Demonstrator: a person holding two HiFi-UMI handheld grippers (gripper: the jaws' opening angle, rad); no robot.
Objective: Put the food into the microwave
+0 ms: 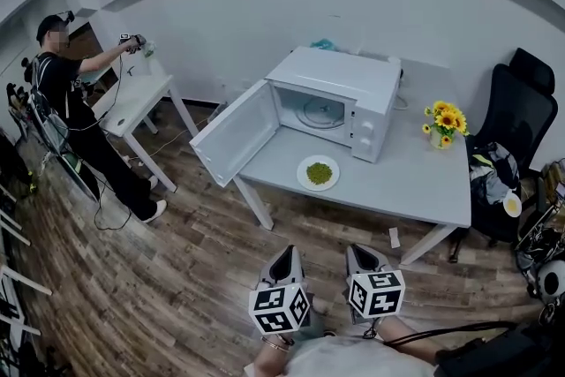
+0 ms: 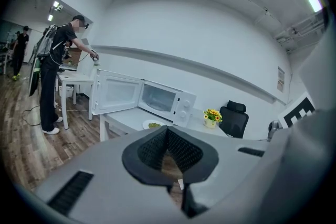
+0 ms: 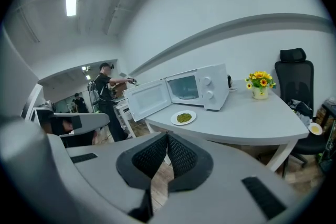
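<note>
A white microwave (image 1: 340, 97) stands on the grey table (image 1: 415, 181) with its door (image 1: 234, 132) swung open to the left and the glass turntable showing inside. A white plate of green food (image 1: 319, 173) lies on the table just in front of the oven's opening. Both grippers hang low over the wooden floor, well short of the table. My left gripper (image 1: 284, 257) is shut with nothing in it, and so is my right gripper (image 1: 360, 253). The left gripper view shows the microwave (image 2: 164, 100) and plate (image 2: 153, 125) beyond its gripper (image 2: 168, 132); the right gripper view shows the plate (image 3: 184, 117) beyond its gripper (image 3: 168, 137).
A vase of sunflowers (image 1: 446, 124) stands on the table right of the microwave. A black office chair (image 1: 519, 115) with clutter is at the far right. A person (image 1: 71, 101) works at a small white table (image 1: 132, 99) at the left. A paper scrap (image 1: 395, 237) lies on the floor.
</note>
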